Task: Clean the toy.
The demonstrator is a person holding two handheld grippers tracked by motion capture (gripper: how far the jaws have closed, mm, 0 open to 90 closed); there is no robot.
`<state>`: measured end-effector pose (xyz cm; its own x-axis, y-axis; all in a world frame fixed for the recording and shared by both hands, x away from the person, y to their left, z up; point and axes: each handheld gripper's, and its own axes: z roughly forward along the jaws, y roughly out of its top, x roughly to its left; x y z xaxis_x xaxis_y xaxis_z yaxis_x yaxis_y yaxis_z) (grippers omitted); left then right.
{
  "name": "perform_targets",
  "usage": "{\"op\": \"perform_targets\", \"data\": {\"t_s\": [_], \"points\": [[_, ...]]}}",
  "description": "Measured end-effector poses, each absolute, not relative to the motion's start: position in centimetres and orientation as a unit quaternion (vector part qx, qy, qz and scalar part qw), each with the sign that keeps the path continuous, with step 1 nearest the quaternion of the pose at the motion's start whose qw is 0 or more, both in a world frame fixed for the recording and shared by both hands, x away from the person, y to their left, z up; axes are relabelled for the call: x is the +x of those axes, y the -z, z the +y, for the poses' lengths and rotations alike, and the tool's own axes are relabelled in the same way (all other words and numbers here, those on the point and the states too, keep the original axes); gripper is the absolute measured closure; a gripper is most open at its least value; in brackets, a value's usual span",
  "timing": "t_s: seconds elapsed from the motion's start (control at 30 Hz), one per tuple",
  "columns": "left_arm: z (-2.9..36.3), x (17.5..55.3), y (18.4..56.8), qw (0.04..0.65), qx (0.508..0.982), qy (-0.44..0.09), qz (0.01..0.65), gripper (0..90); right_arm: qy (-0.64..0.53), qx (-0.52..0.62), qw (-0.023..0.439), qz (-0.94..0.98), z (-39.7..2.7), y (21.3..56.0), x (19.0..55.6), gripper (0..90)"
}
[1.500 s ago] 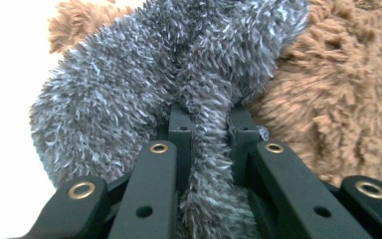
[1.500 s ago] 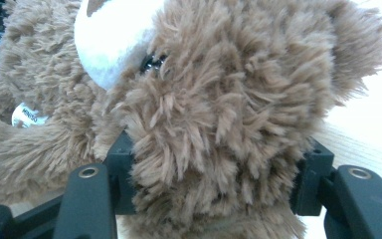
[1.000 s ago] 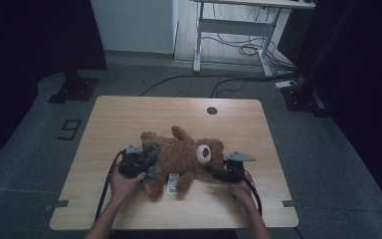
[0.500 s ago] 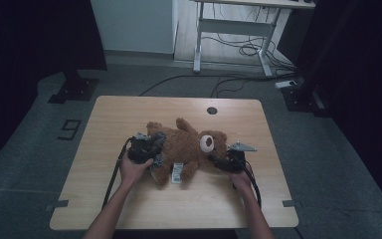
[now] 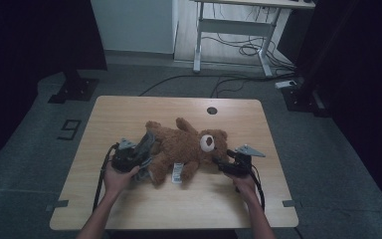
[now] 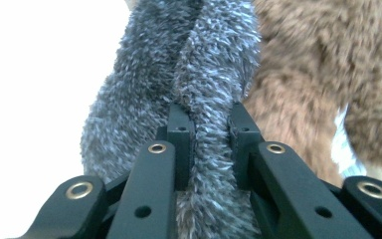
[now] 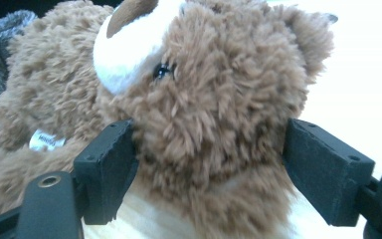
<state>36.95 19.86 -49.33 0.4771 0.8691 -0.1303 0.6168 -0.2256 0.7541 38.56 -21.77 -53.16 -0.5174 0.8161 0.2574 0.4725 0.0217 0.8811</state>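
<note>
The two black pads of the left gripper (image 6: 206, 134) are pressed together on a fold of grey fuzzy fabric (image 6: 199, 69), a soft garment or cloth that lies against the lower body of the brown plush teddy bear (image 5: 181, 149). The pile is squeezed flat between the pads, so the hold looks firm.

The right gripper (image 7: 206, 164) stands wide around the head of the bear. Its jaws have just been opening, and the head is between them; the left pad (image 7: 112, 164) touches the fur lightly, while the right pad does not seem to press it.

In the high view the bear lies on its back near the middle of the light wooden table (image 5: 129, 109), with the head toward the right gripper (image 5: 226, 164) and the legs toward the left gripper (image 5: 139, 152). A white label (image 5: 177, 172) hangs from its side.

I judge the bear to be light, very soft and not fragile. It will bend and sag when lifted at one end, and the fur gives way, so a shallow pinch may slip. Good places to hold are thin parts: an ear, an arm, a leg. The grey fabric is stretchy and limp; it is better to take it at the edge, with a deep fold.
</note>
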Motion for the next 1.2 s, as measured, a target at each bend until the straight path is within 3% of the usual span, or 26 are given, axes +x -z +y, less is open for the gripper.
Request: {"op": "perform_targets", "data": {"t_s": [0.43, 0.83, 0.9, 1.03, 1.2], "points": [[24.9, 32.9, 49.9, 0.350, 0.768, -0.191, 0.501, 75.1, -0.518, 0.448, 0.165, 0.710, -23.2, 53.3, 36.0, 21.9], [27.7, 31.7, 52.4, 0.311, 0.778, -0.154, 0.524, 69.8, -0.501, 0.460, 0.148, 0.718, -23.8, 54.4, 35.3, 22.0], [27.4, 31.9, 52.5, 0.305, 0.781, -0.156, 0.523, 65.5, -0.502, 0.460, 0.148, 0.718, -23.8, 54.4, 35.3, 22.0], [26.8, 32.0, 52.1, 0.314, 0.783, -0.162, 0.513, 43.0, -0.506, 0.460, 0.147, 0.715, -23.9, 54.3, 35.1, 22.0], [26.5, 31.8, 50.7, 0.343, 0.775, -0.182, 0.499, 29.8, -0.511, 0.458, 0.146, 0.713, -24.0, 54.1, 35.0, 22.0]]}}
